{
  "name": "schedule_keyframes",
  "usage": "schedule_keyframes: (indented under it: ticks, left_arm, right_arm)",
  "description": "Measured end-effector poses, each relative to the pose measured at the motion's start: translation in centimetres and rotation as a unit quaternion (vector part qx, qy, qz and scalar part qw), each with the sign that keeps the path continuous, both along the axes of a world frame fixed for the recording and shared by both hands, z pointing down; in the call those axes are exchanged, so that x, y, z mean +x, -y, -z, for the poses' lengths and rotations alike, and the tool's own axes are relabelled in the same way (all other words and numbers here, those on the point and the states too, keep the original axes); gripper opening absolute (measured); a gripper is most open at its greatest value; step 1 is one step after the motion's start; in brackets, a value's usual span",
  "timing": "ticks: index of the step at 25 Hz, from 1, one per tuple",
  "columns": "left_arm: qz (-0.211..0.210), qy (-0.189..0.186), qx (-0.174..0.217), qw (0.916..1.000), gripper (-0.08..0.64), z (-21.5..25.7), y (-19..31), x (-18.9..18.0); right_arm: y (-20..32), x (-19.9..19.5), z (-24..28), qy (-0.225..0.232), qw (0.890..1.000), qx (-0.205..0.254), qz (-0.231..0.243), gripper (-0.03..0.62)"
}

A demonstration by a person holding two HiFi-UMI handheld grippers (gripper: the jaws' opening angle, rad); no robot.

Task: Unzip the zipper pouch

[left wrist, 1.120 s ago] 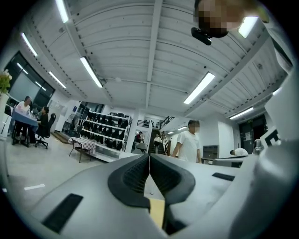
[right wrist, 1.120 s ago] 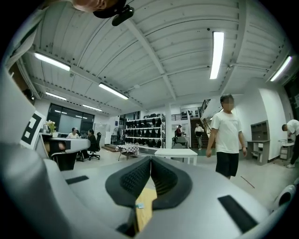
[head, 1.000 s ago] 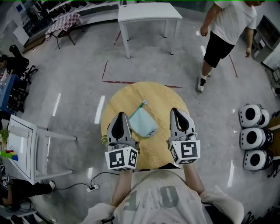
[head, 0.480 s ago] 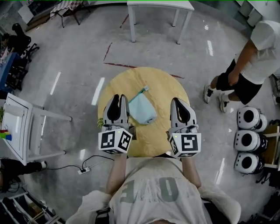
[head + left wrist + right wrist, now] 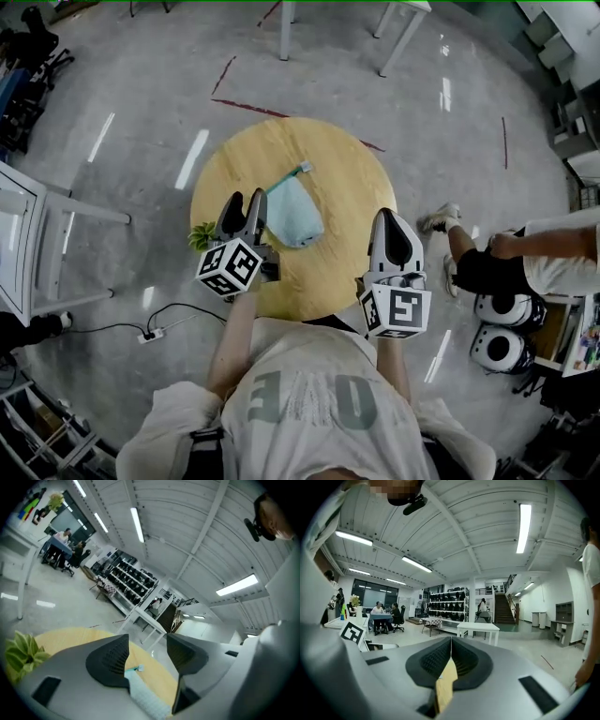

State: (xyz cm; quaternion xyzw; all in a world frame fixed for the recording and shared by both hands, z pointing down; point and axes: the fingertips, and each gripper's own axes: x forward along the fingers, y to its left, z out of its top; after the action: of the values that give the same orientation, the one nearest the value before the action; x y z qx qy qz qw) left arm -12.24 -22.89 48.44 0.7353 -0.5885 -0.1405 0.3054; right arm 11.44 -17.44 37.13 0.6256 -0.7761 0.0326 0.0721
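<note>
One pouch (image 5: 292,214) on the table (image 5: 347,178), wide jaws at its edge.
We hold the left gripper (image 5: 246,202) low at the left edge of the pale blue pouch. Its jaws have just been opening and now stand wide. In the left gripper view the pouch shows in the gap between them, with neither pad pressing on it. Our right gripper (image 5: 392,225) hangs at the table's right edge, well apart from the pouch, its jaws pressed together on nothing. The pouch lies near the middle of the round wooden table, its teal tab (image 5: 302,169) pointing to the far side. A small plant (image 5: 201,234) sits just beside the left gripper.
</note>
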Motion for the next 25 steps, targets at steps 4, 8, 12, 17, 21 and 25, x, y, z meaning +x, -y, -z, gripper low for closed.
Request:
schedule_keyframes:
  ticks: [4, 8, 12, 17, 21, 25]
  left_arm:
    - [0.019, -0.037, -0.073, 0.9965, 0.239, -6.0, 0.6, -0.9]
    - [0.039, -0.087, -0.149, 0.9841, 0.239, -12.0, 0.8, -1.5]
    - [0.048, -0.129, -0.204, 0.9692, 0.238, -15.4, 0.4, -1.6]
    - [0.046, -0.208, -0.246, 0.9457, 0.236, -17.5, 1.0, -0.5]
    - [0.050, -0.227, -0.259, 0.9376, 0.233, -18.1, 1.0, -0.4]
    - [0.050, -0.244, -0.278, 0.9276, 0.210, -18.7, 0.9, -0.5]
  right_arm:
    - [-0.2, -0.1, -1.0, -0.006, 1.000, -0.013, -0.008, 0.029]
    - [-0.6, -0.1, -2.0, -0.017, 0.999, -0.027, -0.010, 0.029]
    - [-1.2, -0.3, -2.5, -0.025, 0.999, -0.040, -0.011, 0.029]
    - [-1.2, -0.7, -2.9, -0.030, 0.999, -0.042, -0.004, 0.029]
    - [-1.6, -1.1, -3.1, -0.034, 0.998, -0.046, 0.000, 0.029]
    - [-1.7, -1.3, -3.1, -0.038, 0.998, -0.046, 0.006, 0.029]
